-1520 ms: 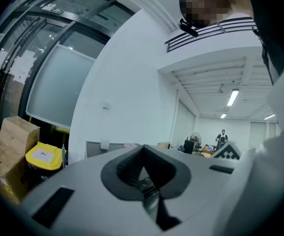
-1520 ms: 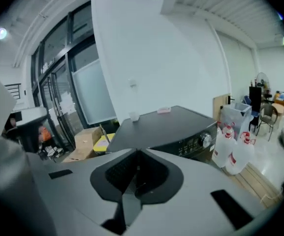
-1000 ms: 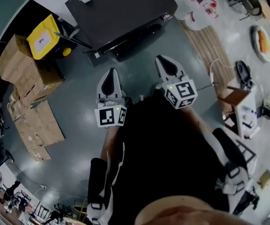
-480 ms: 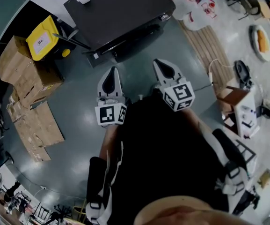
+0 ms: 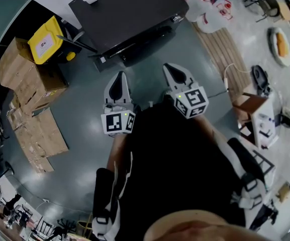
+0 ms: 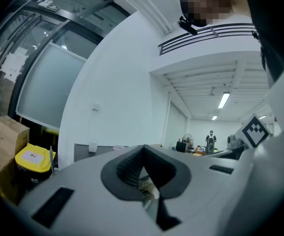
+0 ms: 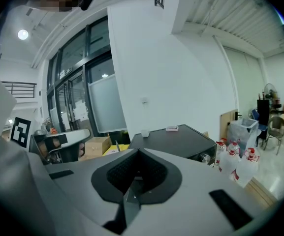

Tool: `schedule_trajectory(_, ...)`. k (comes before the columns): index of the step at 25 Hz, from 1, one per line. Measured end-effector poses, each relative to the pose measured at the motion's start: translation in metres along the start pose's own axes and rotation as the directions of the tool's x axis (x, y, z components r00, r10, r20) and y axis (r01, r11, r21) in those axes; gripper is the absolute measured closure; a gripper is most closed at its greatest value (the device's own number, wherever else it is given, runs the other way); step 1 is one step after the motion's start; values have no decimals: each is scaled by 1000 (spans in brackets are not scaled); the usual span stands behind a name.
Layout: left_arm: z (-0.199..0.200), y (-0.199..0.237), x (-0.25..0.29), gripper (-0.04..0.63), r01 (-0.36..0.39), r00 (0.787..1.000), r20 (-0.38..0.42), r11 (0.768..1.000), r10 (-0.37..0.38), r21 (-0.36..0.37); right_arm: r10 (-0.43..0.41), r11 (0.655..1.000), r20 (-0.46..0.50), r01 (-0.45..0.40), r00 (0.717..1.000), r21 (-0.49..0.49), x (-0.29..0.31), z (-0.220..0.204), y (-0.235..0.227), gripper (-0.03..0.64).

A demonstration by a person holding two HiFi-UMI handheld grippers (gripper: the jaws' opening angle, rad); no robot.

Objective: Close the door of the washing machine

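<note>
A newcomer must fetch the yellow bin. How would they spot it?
Find the big dark washing machine. On its left in the head view, between it and the brown cardboard boxes, stands the yellow bin. It is the only yellow thing there and has a white label on its lid.

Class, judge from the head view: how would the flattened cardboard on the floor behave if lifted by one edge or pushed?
The flattened cardboard looks thin and wide, so it is probably light and would likely sag when lifted by one edge. Lying flat on the smooth floor, it should slide rather than tip.
</note>
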State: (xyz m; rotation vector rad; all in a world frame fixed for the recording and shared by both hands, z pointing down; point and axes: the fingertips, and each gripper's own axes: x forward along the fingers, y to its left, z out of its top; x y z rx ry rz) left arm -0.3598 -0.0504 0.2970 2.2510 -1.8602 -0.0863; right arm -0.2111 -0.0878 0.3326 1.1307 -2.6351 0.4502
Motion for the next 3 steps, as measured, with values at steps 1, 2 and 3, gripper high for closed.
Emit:
schedule_trajectory(1,0,0,0,591,-1,1000,1,1000,1,-1,0,1000,0,0,1000,0,0,0,0,611)
schedule_trajectory(2,0,1,0,591,-2,1000,2,1000,2,-2,1,1000,-1,-1,1000,0,0,0,0,611)
schedule_trajectory(3,0,1,0,591,-3,1000,3,1000,3,-3,2,1000,-1,-2,1000,0,0,0,0,611)
